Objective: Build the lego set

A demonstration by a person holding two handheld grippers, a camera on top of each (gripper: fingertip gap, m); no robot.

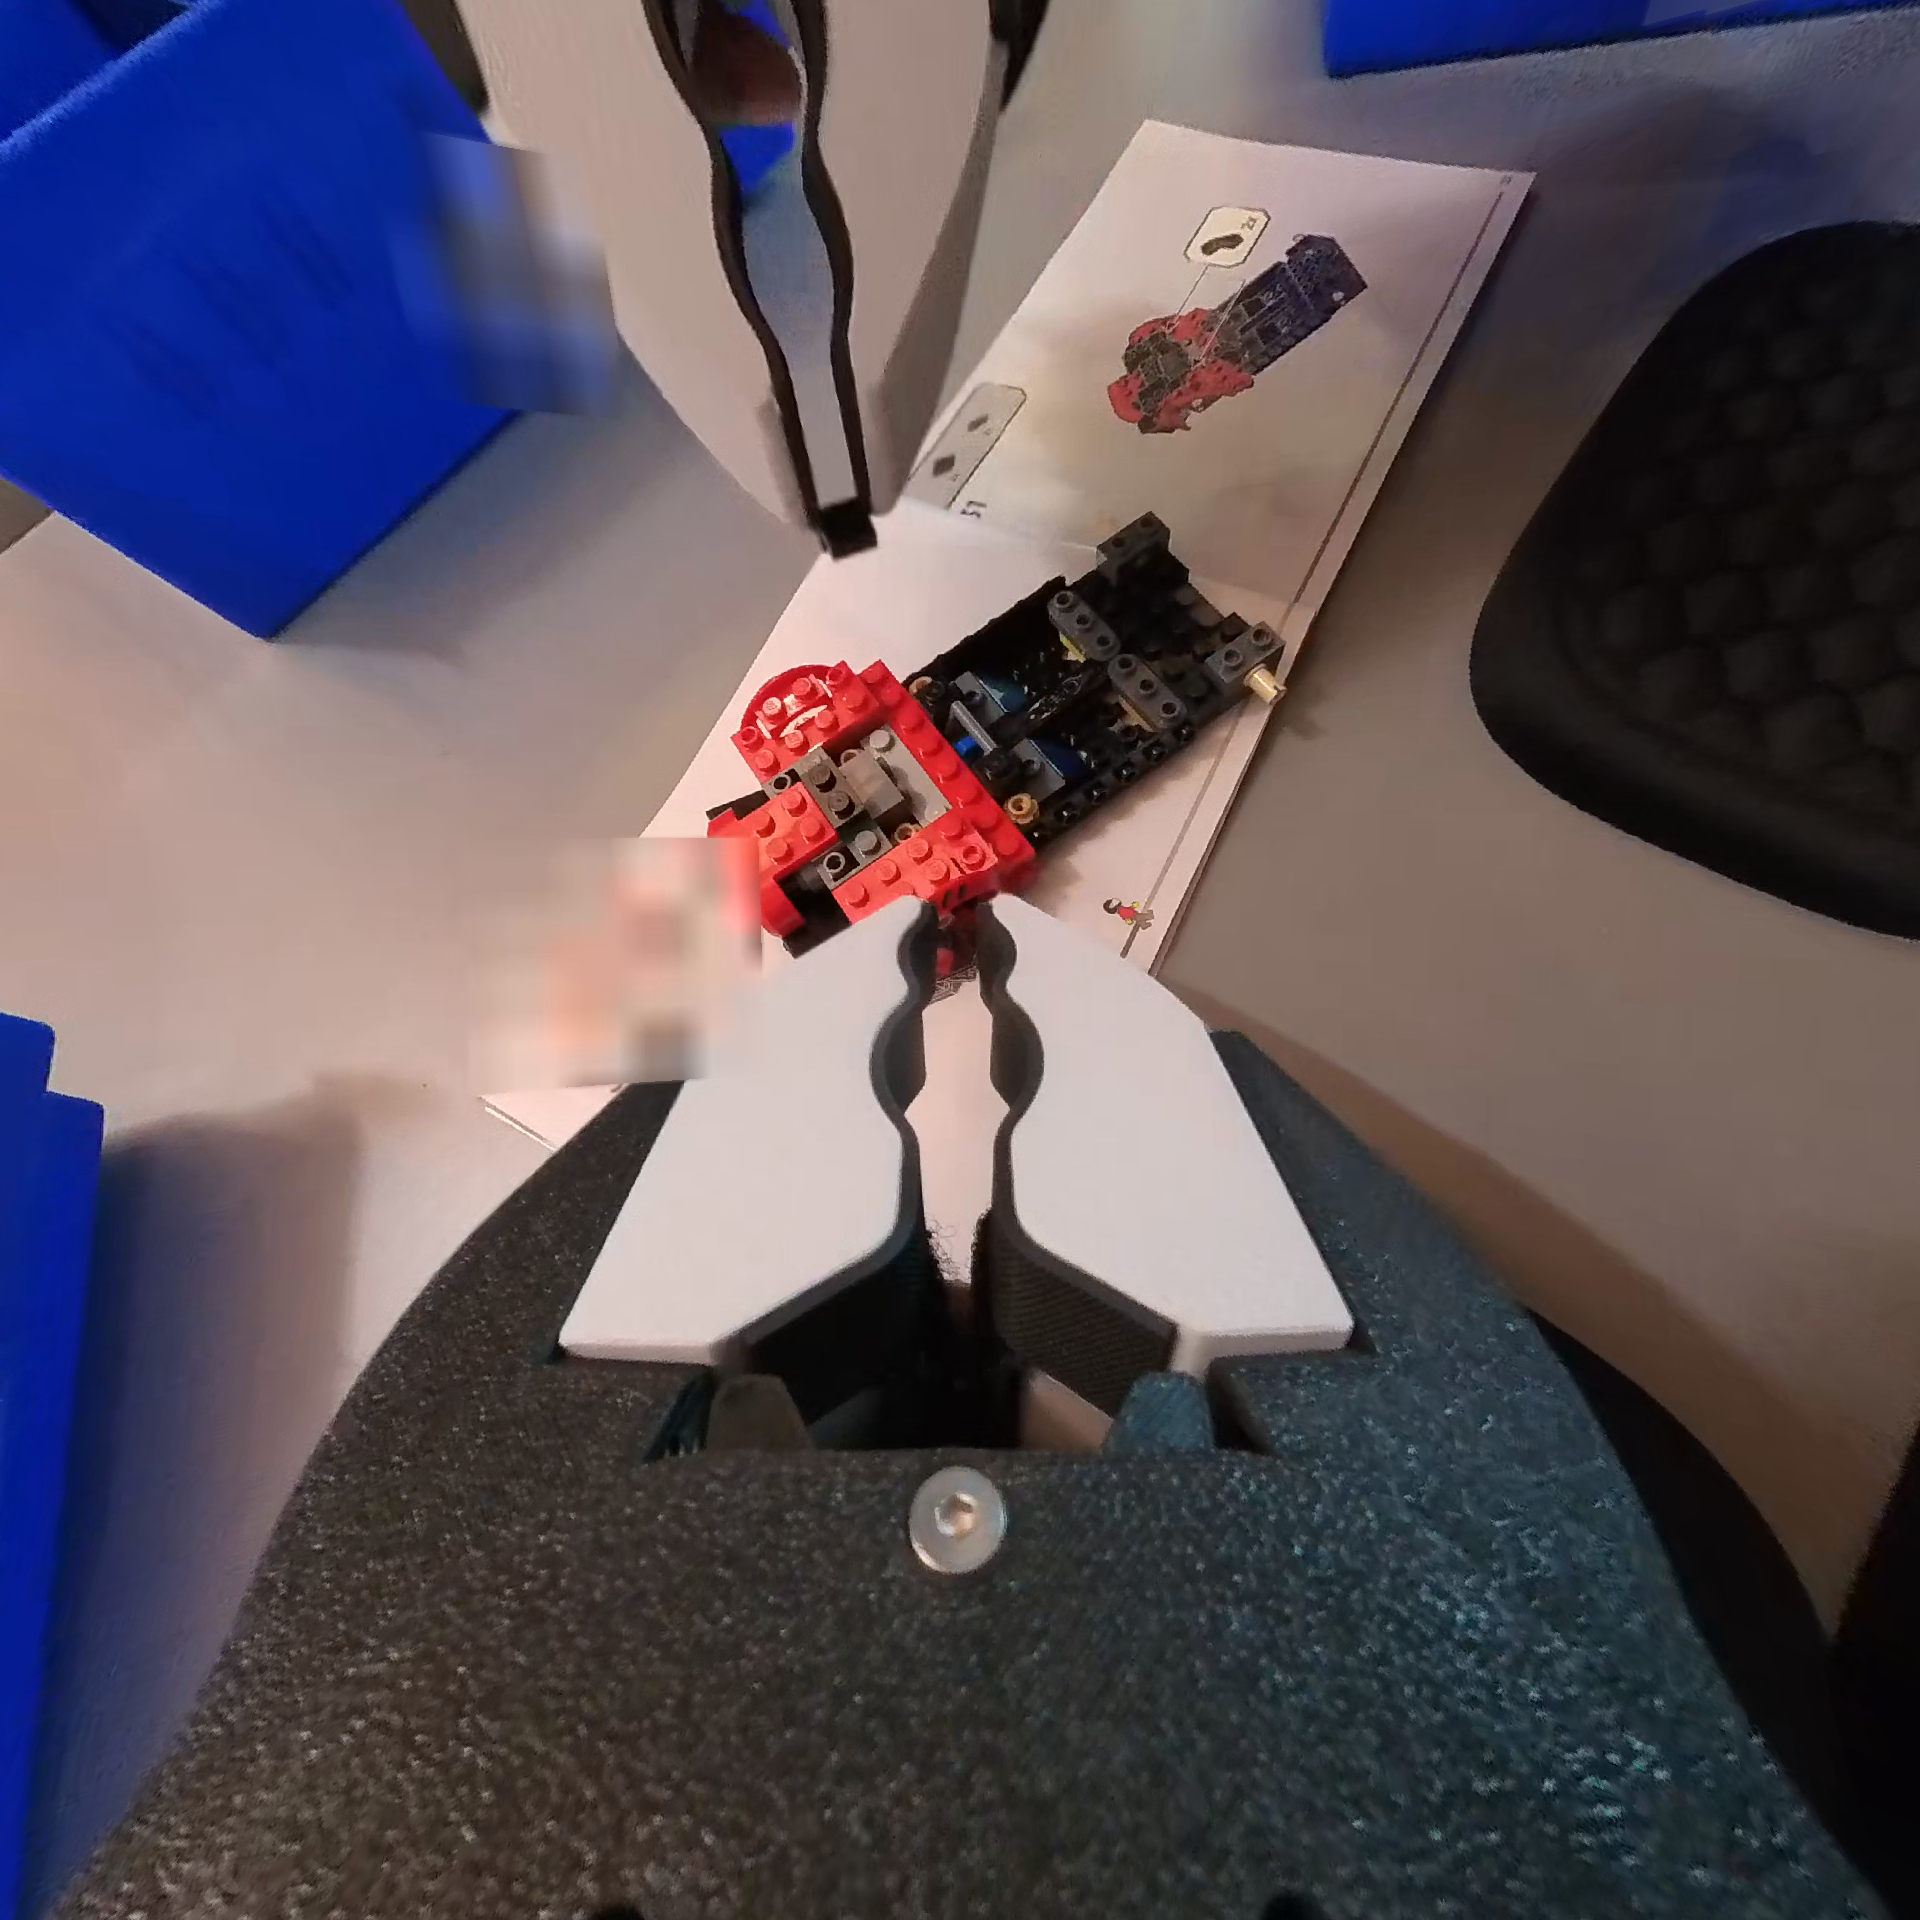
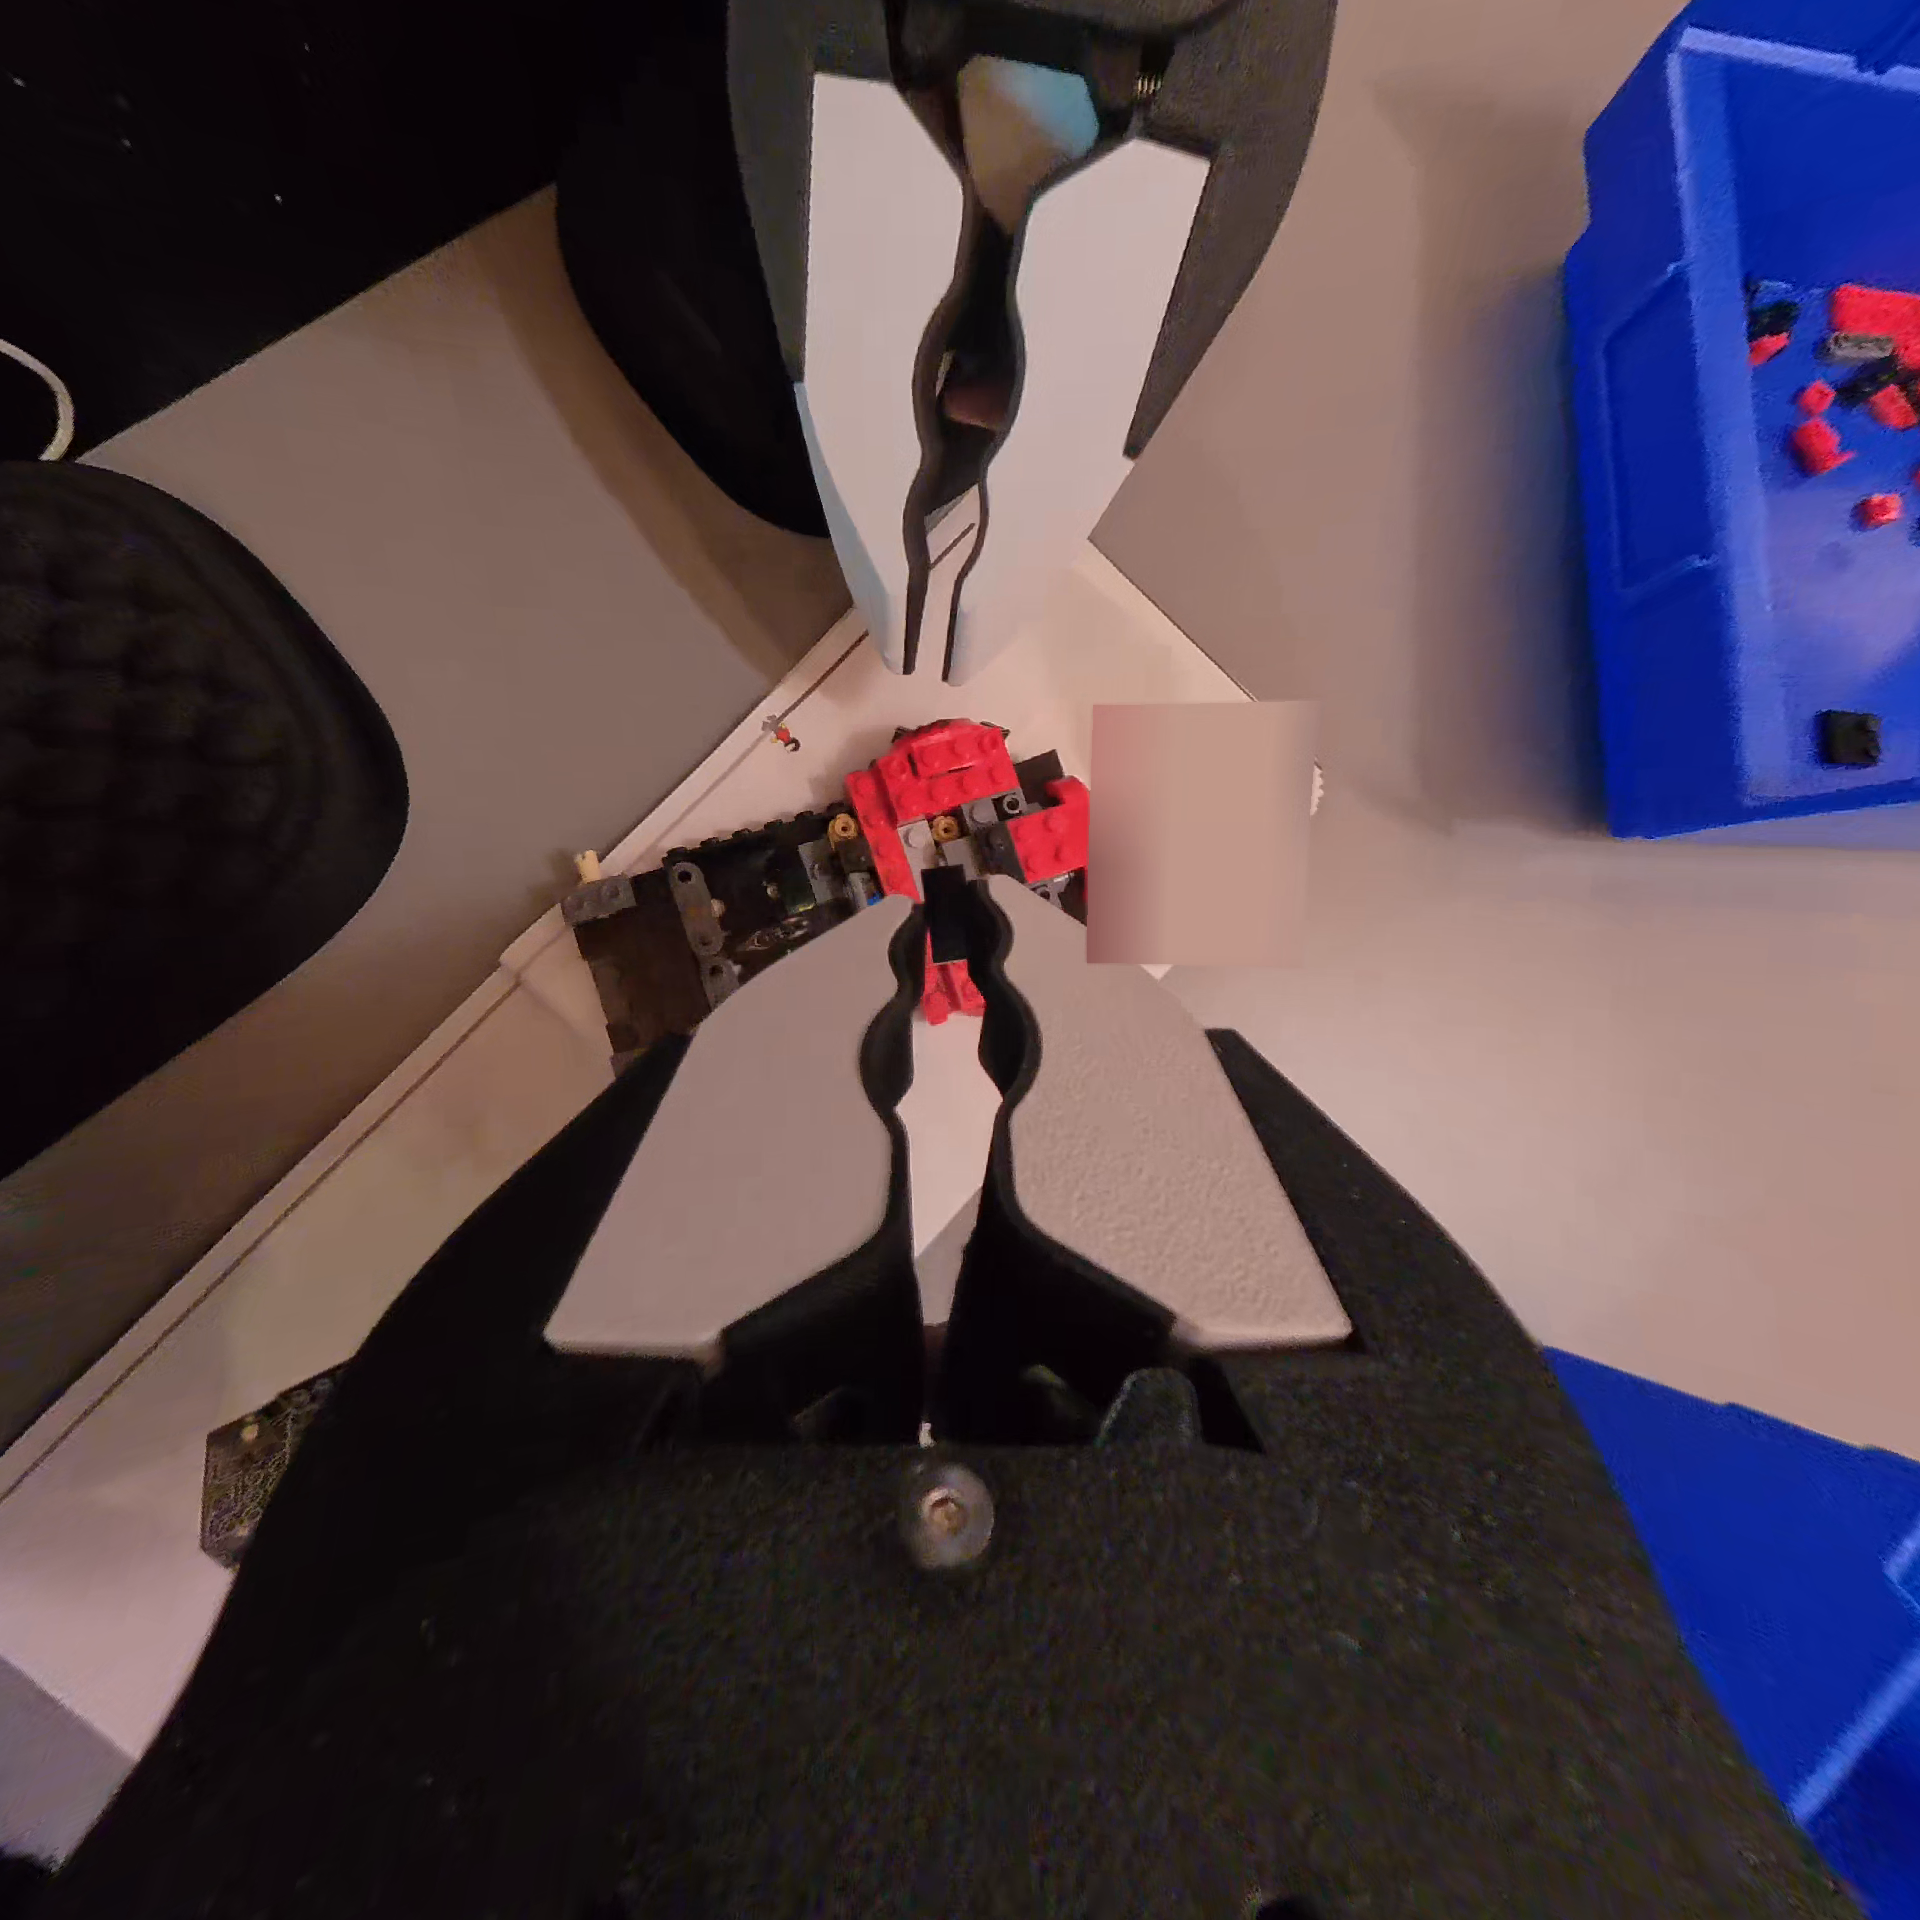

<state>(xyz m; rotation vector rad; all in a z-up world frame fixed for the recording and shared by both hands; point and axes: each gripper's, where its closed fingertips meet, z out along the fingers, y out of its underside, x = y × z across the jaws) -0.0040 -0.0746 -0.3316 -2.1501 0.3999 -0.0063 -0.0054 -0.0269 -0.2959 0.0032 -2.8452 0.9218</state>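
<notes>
The lego model (image 1: 894,790) lies on the open instruction booklet (image 1: 1247,416), with a red studded end and a long black chassis (image 1: 1122,675). My left gripper (image 1: 959,914) hovers at the red end, jaws a narrow slit apart with nothing between them. My right gripper (image 2: 948,902) is shut on a small black piece (image 2: 948,920) and holds it over the middle of the model (image 2: 966,800). Each gripper shows opposite in the other view: the right (image 1: 844,530), the left (image 2: 930,670).
A blue bin (image 2: 1745,644) with several loose red and black pieces stands to the right in the right wrist view, and another (image 2: 1766,1558) lower right. Blue bins (image 1: 239,343) flank the left wrist view. A black textured cushion (image 1: 1714,582) lies beside the booklet. The gap from one gripper's tips to the other's is roughly 7 centimeters.
</notes>
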